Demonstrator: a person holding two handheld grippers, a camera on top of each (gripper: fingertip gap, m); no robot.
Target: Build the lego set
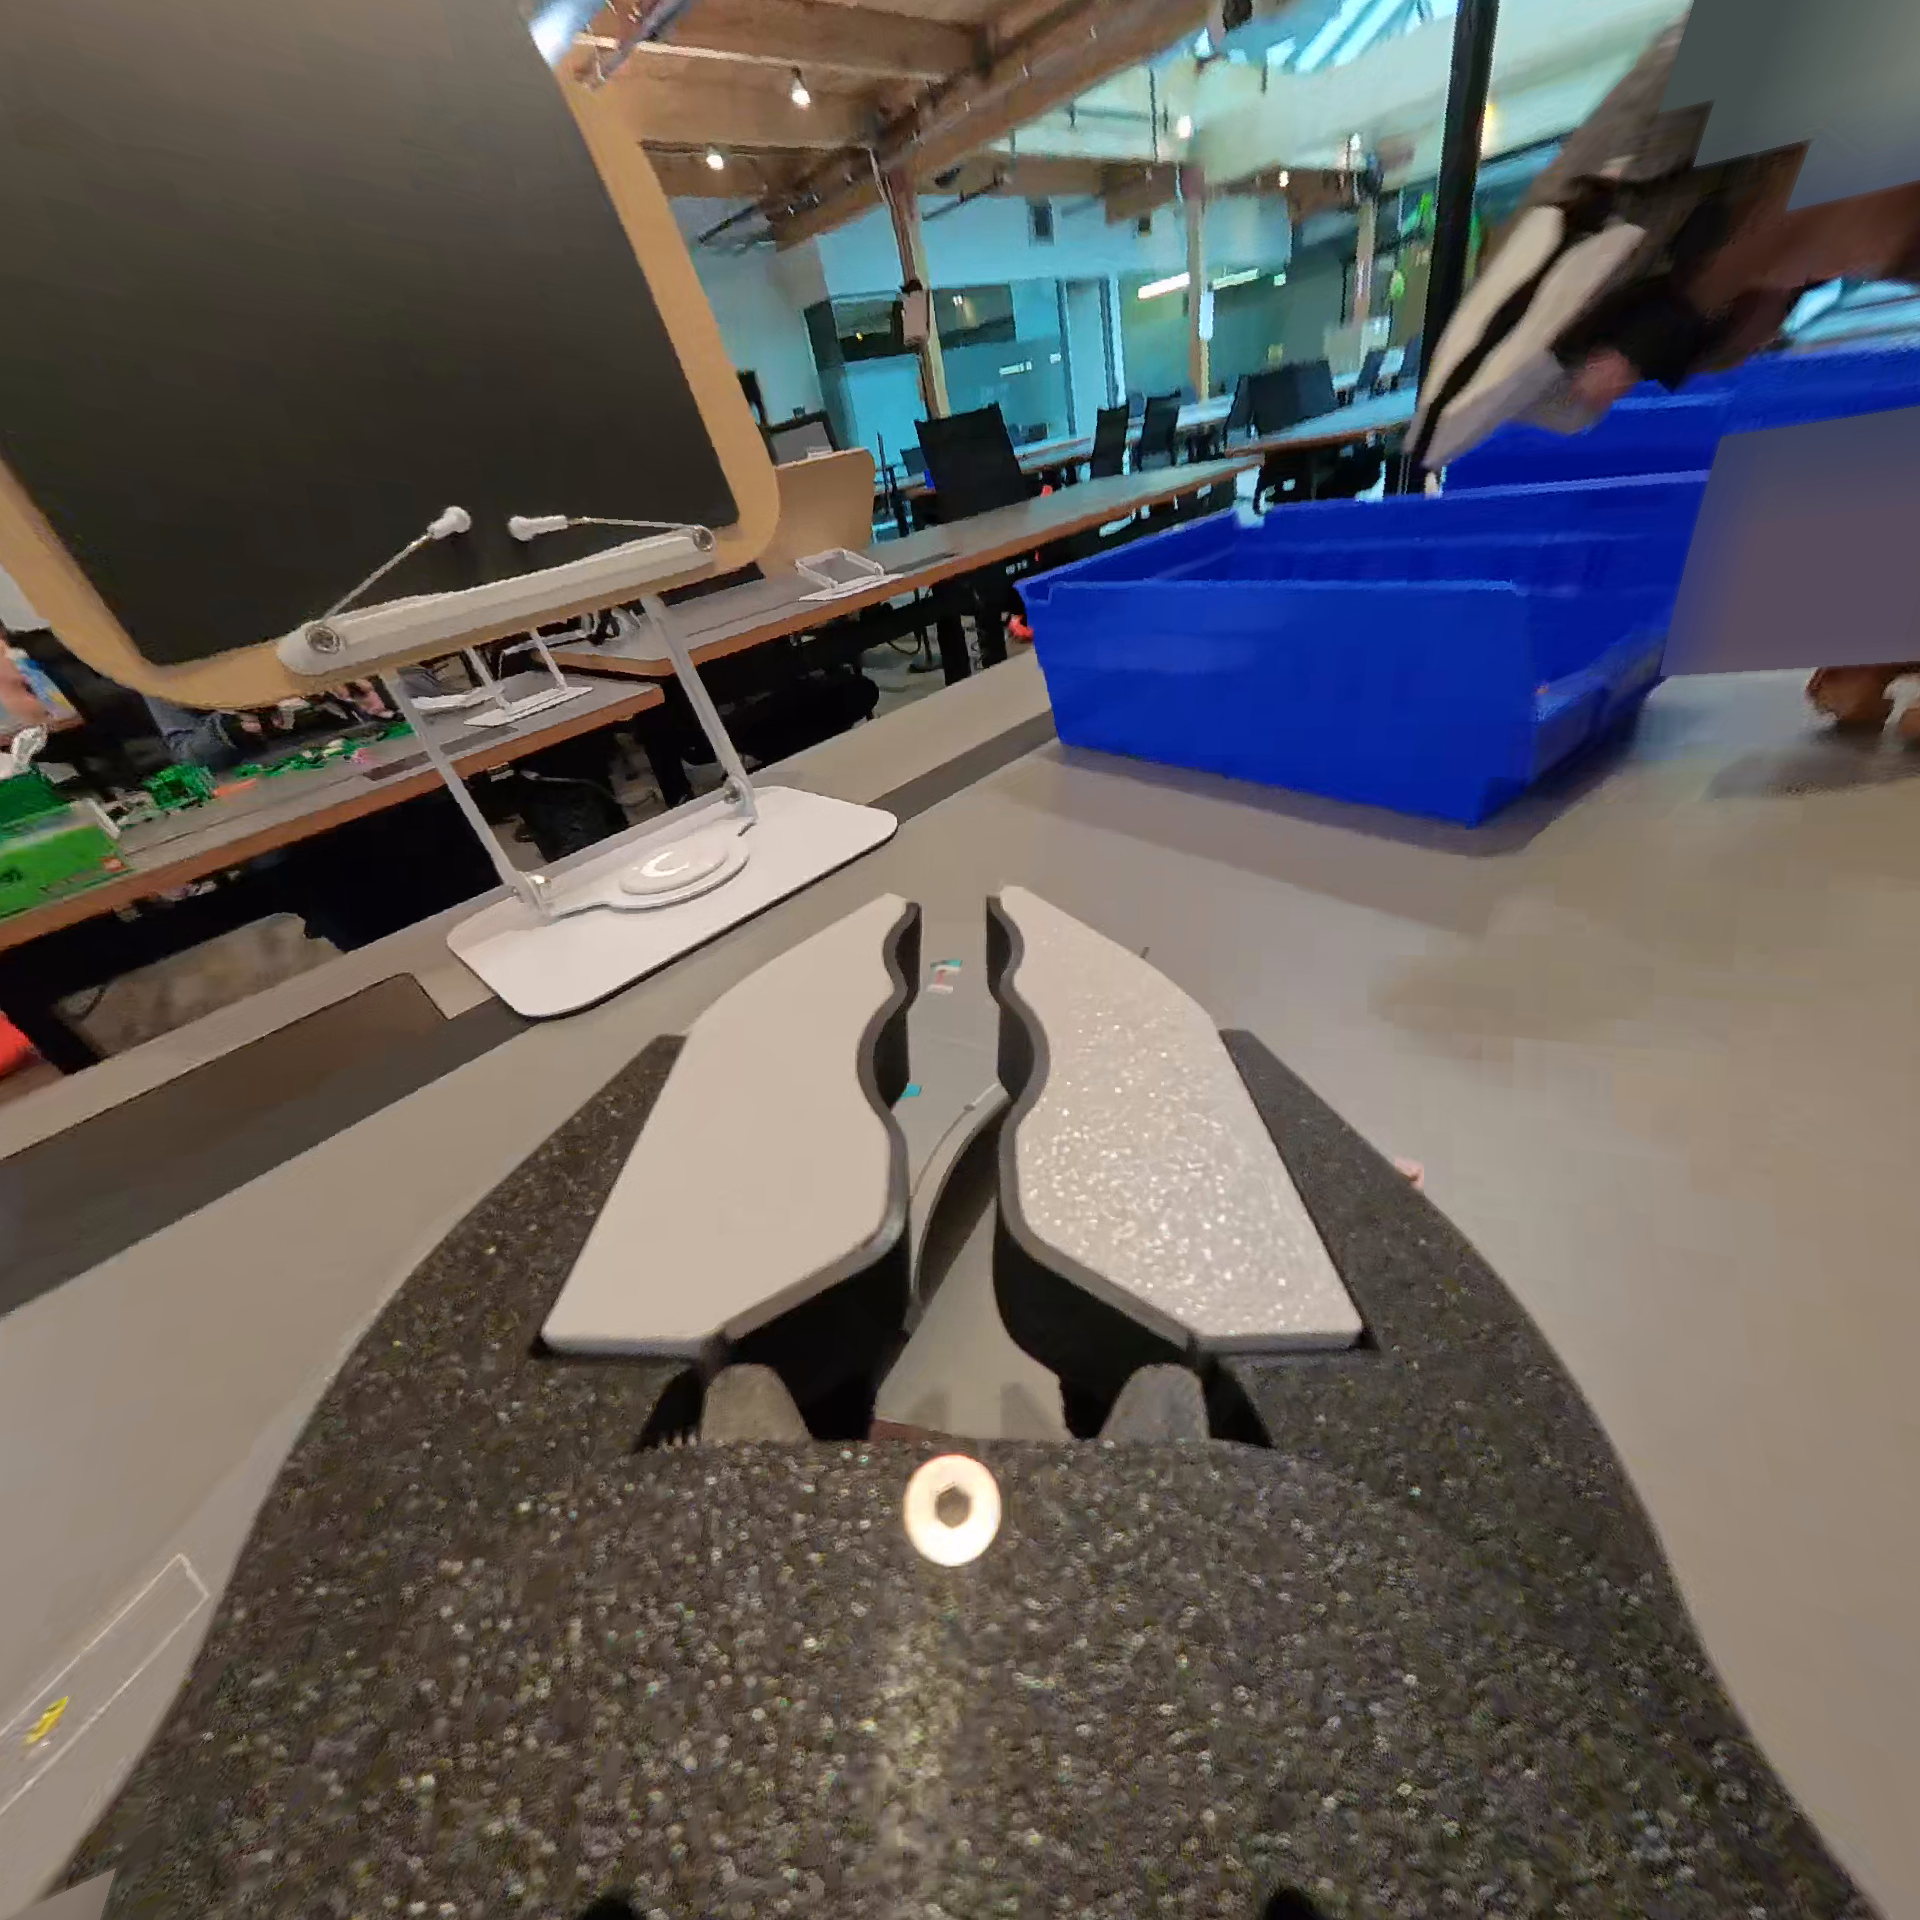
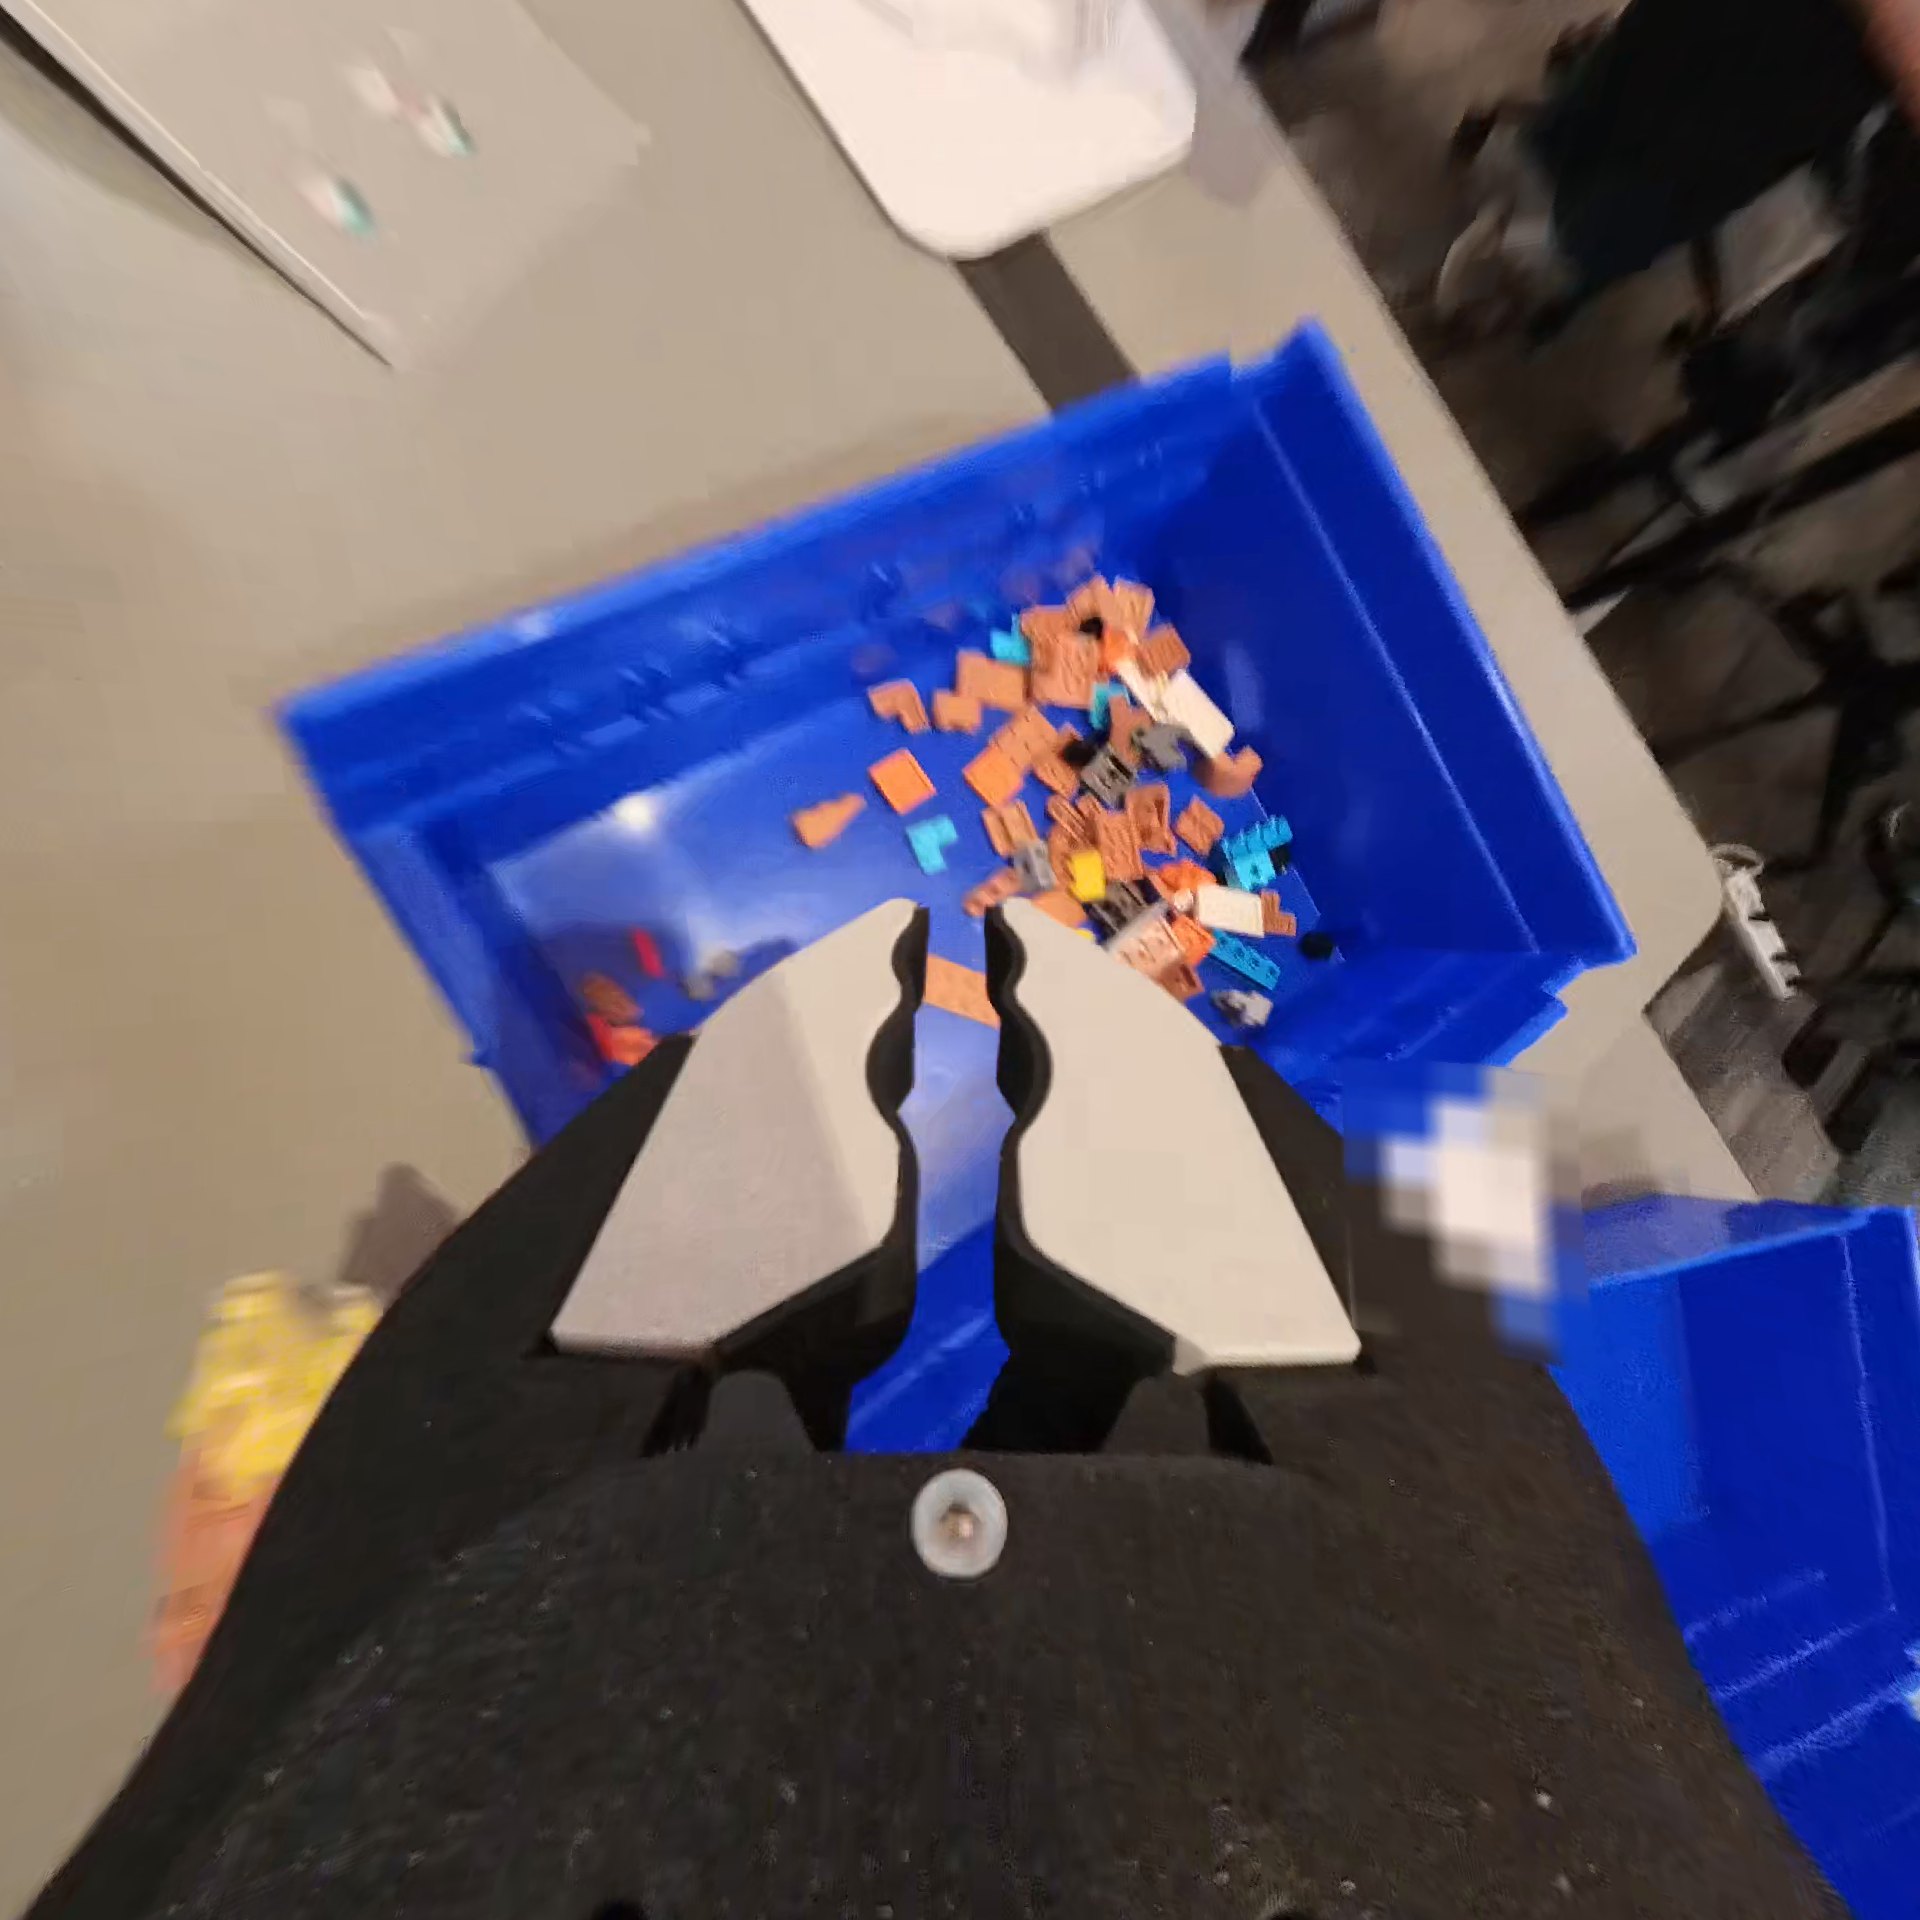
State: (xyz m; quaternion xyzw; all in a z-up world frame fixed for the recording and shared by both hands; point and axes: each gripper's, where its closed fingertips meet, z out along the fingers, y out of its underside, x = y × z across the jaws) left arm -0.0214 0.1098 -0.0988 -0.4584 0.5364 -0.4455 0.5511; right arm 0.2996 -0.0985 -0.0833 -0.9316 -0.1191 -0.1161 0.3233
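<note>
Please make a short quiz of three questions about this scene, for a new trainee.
1. True or false: the right gripper is above the blue bin of loose bricks.
2. Which colour is most common among the bricks? A) green B) orange-brown C) purple
3. Fill in: the left gripper points along the grey ____, with nothing between its fingers.

Key: 1 true; 2 B; 3 table.
</note>
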